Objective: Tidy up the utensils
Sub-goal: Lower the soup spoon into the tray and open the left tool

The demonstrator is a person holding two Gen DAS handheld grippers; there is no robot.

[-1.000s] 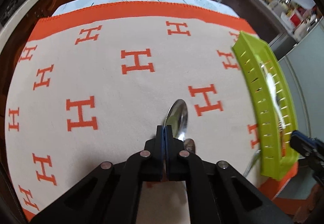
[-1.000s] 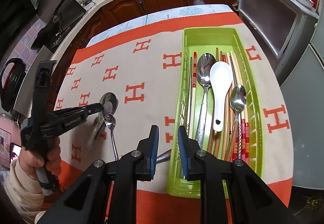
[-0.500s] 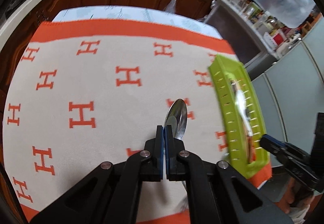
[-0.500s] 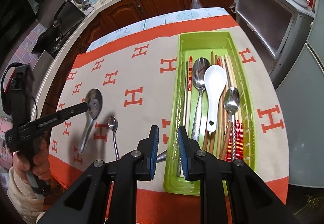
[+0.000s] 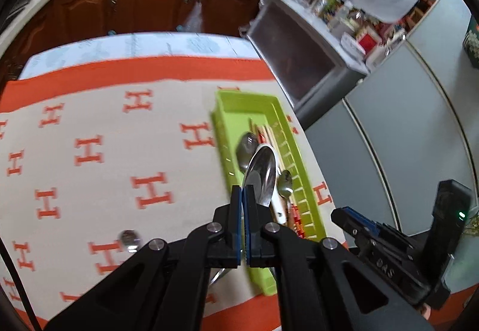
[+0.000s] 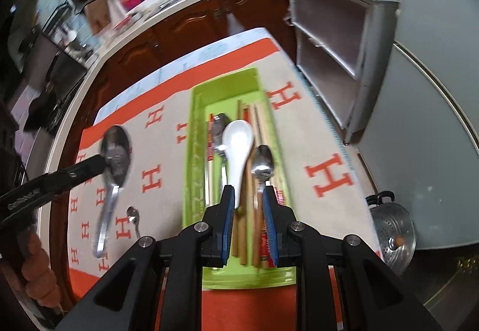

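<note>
Steel serving spoon (image 5: 261, 172) clamped in my left gripper (image 5: 242, 196), hanging at 9 o'clock of the green tray (image 6: 194, 151); small spoon (image 6: 133, 215) on cloth. Right gripper (image 6: 248, 205) part-open, empty.

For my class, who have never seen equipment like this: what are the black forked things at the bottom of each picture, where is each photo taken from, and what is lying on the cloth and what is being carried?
No robot here: a person holds a black two-finger claw in each hand, and a wide-angle camera on each claw looks along its fingers. One picture comes from the left claw, the other from the right claw.

On the cream cloth with orange H letters sits a lime-green plastic utensil tray holding a white ceramic spoon, metal spoons and chopsticks. A small metal spoon lies loose on the cloth.

The left claw is shut on a large shiny metal spoon. The right claw is slightly open, gripping nothing.
</note>
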